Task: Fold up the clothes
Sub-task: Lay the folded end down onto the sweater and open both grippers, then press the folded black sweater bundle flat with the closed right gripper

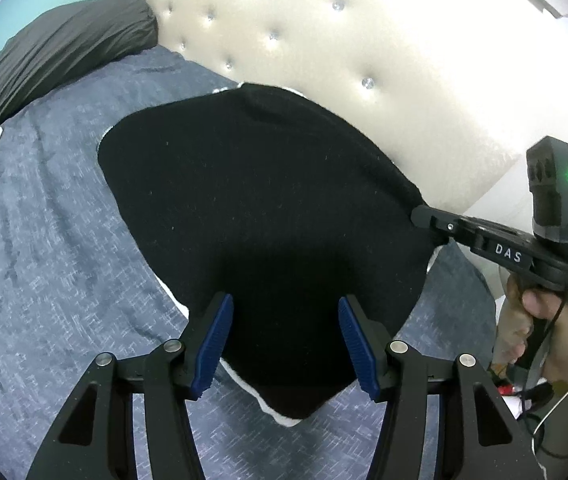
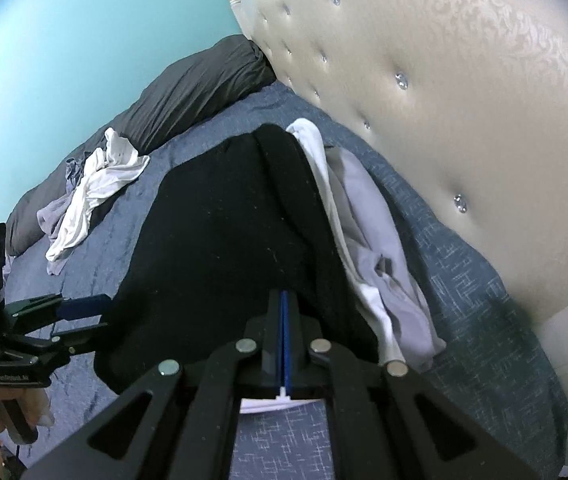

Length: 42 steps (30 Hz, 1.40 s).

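Blue-grey bedding (image 1: 64,208) covers the bed under me, with a cream tufted headboard (image 1: 343,40) at the far side and a teal wall (image 2: 84,40) beyond. On that bedding lies the black garment (image 1: 264,200), spread out wide, its far edge close to the headboard. White fabric (image 1: 240,378) peeks out along its near rim. My left hand-held gripper (image 1: 284,344) hangs over the near part of the black garment with its blue pads (image 1: 214,344) set wide apart and nothing between them. My right hand-held gripper (image 2: 284,336) has its fingers pressed together, pinching the garment's edge on the headboard side; from the left wrist view I see it pulling a corner taut, my right hand (image 1: 543,336) wrapped round its handle. Just beside the black garment, toward the headboard, sits a rumpled white and lilac cloth (image 2: 367,240). Farther off, near the dark grey pillow (image 2: 188,96), lies another crumpled white and grey heap (image 2: 92,192)
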Motion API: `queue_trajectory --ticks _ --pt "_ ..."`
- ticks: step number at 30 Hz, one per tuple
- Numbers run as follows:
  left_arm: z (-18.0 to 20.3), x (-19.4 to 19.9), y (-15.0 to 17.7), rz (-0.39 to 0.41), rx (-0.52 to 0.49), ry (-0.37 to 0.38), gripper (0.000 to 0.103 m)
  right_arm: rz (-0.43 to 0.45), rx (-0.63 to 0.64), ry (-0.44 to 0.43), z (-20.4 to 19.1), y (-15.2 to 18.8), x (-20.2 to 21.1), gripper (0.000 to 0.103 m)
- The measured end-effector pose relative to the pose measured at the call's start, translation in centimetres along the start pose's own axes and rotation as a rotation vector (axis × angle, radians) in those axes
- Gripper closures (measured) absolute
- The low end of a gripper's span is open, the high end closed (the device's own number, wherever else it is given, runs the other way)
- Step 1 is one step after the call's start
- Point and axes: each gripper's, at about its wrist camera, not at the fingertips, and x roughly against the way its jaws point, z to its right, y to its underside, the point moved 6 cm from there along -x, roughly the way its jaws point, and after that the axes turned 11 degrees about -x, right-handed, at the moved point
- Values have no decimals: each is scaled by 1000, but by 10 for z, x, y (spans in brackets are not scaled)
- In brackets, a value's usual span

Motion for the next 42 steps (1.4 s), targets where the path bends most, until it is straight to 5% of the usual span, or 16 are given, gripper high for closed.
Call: queue_trajectory --ticks 22,42 --pt "-26 23 -5 32 88 -29 44 82 -53 -49 -17 -11 29 103" --pt "-65 54 12 60 124 -73 44 134 -47 -10 -49 -4 39 103"
